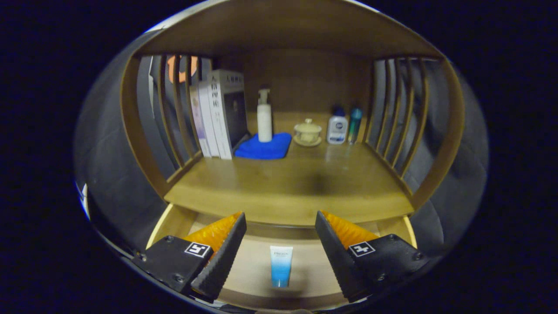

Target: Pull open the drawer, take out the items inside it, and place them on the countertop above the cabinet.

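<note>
gripper (280,231) | two wedge fingers, ribbed inner faces | square marker tags | screws on mounts

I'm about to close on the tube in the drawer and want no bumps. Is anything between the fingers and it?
Nothing visible. The gripper is open, with the blue-and-white tube lying between its fingers on the floor of the open drawer. The countertop edge sits just beyond the tube.

The front half of the bench (287,192) is left bare and offers open room. Its back is taken up by books (218,115), a pump bottle (264,115) on a blue cloth (263,147), a lidded cup (307,132) and two small bottles (343,126). Slatted side walls (394,117) close both flanks. The drawer (174,220) below stands open, with a tube (280,266) lying between the wide-parted jaws of the gripper (281,240)
</note>
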Motion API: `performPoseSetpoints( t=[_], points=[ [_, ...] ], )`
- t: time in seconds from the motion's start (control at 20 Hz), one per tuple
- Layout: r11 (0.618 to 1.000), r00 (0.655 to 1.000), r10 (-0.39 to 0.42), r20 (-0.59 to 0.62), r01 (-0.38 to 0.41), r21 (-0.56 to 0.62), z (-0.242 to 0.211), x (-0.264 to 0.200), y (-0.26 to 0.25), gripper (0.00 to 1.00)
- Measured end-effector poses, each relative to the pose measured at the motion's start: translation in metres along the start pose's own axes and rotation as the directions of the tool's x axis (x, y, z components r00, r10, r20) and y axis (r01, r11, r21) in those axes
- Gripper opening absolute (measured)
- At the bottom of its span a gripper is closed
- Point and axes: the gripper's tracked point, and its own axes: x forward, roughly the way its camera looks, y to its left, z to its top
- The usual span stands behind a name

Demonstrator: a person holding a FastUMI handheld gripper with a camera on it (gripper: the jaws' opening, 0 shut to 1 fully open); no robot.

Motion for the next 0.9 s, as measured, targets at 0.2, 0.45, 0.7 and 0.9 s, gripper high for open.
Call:
performPoseSetpoints(
  t=[0.2,0.45,0.7,0.9],
  points=[
    [0.999,0.978,0.017,-0.207,-0.009,0.039,-0.038,0.033,0.002,1.00],
    [0.999,0.914,0.008,-0.405,0.008,0.037,-0.091,0.055,0.002,0.99],
    [0.995,0.843,0.011,-0.537,0.045,0.090,-0.130,0.059,-0.006,0.98],
    [0.994,0.814,-0.003,-0.581,0.068,0.090,-0.142,0.063,-0.011,0.85]
  ],
)
